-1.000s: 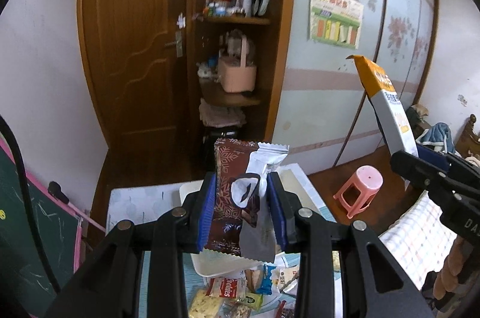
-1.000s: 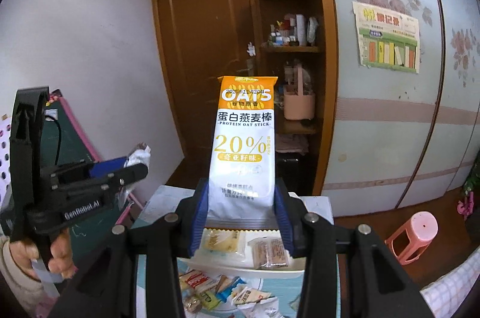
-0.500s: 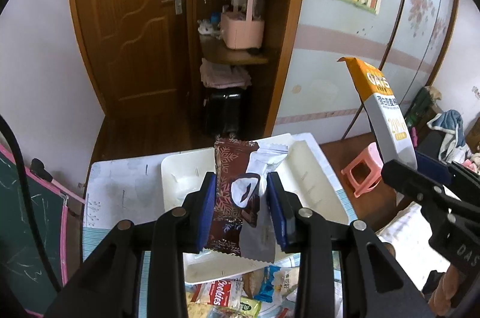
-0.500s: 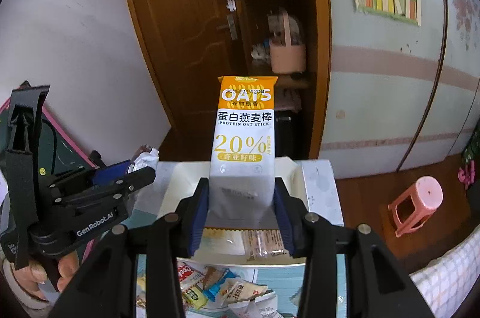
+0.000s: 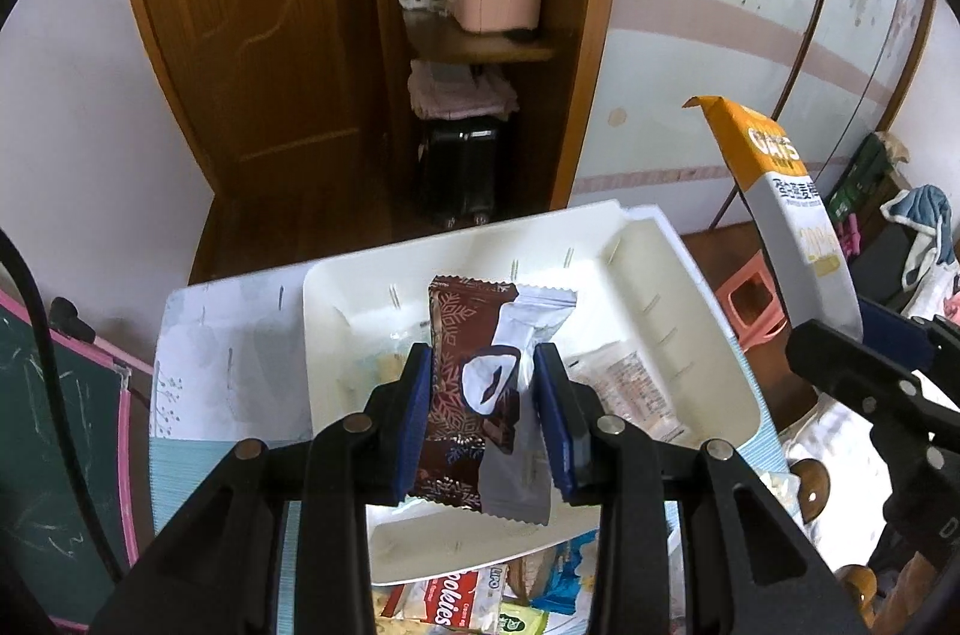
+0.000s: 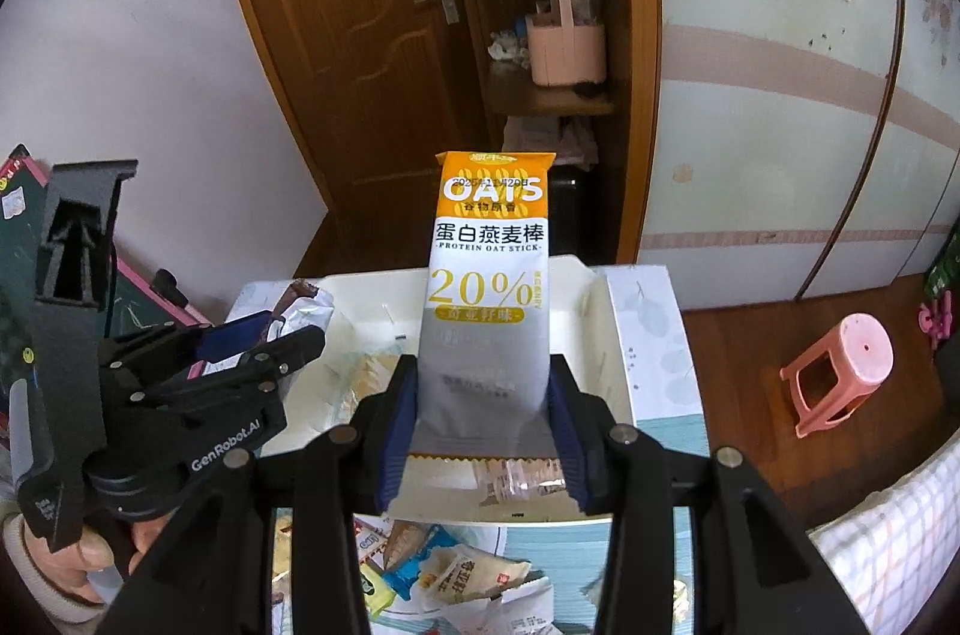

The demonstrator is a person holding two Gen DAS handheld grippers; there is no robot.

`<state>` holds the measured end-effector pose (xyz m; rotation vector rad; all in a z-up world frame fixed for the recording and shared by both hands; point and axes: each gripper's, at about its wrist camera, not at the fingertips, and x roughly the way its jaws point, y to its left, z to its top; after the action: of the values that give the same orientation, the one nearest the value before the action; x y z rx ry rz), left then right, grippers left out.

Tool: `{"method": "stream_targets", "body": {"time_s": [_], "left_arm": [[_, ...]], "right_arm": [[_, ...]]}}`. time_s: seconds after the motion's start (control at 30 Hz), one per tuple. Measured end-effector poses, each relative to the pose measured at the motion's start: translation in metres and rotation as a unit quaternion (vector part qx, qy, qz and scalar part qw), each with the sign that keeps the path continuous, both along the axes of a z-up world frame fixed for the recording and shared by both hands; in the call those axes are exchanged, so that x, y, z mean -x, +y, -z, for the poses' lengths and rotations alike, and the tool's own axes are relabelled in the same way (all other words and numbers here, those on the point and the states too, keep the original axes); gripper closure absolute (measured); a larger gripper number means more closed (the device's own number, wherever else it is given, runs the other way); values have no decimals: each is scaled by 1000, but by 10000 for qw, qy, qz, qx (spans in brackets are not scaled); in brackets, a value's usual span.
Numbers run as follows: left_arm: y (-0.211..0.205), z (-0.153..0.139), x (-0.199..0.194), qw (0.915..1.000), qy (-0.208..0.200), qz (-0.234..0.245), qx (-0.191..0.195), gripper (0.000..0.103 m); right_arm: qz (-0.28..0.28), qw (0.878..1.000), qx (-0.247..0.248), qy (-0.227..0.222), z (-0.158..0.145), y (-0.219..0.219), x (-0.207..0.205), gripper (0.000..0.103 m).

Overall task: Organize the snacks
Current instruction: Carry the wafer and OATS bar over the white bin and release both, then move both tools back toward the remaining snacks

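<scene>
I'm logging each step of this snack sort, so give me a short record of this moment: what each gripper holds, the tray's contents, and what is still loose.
left gripper: shut on a brown-and-silver snack packet, held above the tray
right gripper: shut on an oat bar, upright, orange top
tray: white, with dividers; a few wrapped snacks already inside
loose snacks: pile on the table in front of the tray
stool: pink, on the floor at right

Tray on table — snacks before, prob.
</scene>
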<state>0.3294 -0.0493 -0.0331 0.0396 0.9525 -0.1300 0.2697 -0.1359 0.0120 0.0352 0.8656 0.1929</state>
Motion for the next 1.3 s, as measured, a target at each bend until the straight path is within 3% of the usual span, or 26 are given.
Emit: {"method": "stream_targets", "body": {"time_s": [0.27, 0.3, 0.33, 0.4, 0.47, 0.8, 1.07, 1.3], "left_arm": [[-1, 22, -16, 9998, 129, -117, 9, 67], [0, 24, -19, 9998, 152, -156, 26, 50], [1, 26, -22, 9996, 186, -188, 41, 21], [3, 30, -24, 9995, 144, -269, 86, 4], [5, 33, -26, 9995, 163, -250, 124, 4], [7, 42, -25, 9992, 348, -178, 49, 4], [8, 27, -9, 9995, 274, -174, 54, 4], [11, -4, 20, 9999, 72, -130, 70, 4]], "right_arm": [[96, 9997, -12, 242, 22, 3, -20, 60], [137, 9996, -10, 250, 24, 2, -24, 60], [176, 9995, -10, 274, 28, 1, -28, 59], [249, 9988, -30, 420, 36, -1, -36, 50], [375, 9976, -166, 564, 44, -6, -40, 43], [400, 9963, -130, 751, 57, -11, -34, 43], [382, 9965, -142, 732, 47, -11, -23, 43], [363, 9976, -101, 586, 25, -8, 1, 43]]}}
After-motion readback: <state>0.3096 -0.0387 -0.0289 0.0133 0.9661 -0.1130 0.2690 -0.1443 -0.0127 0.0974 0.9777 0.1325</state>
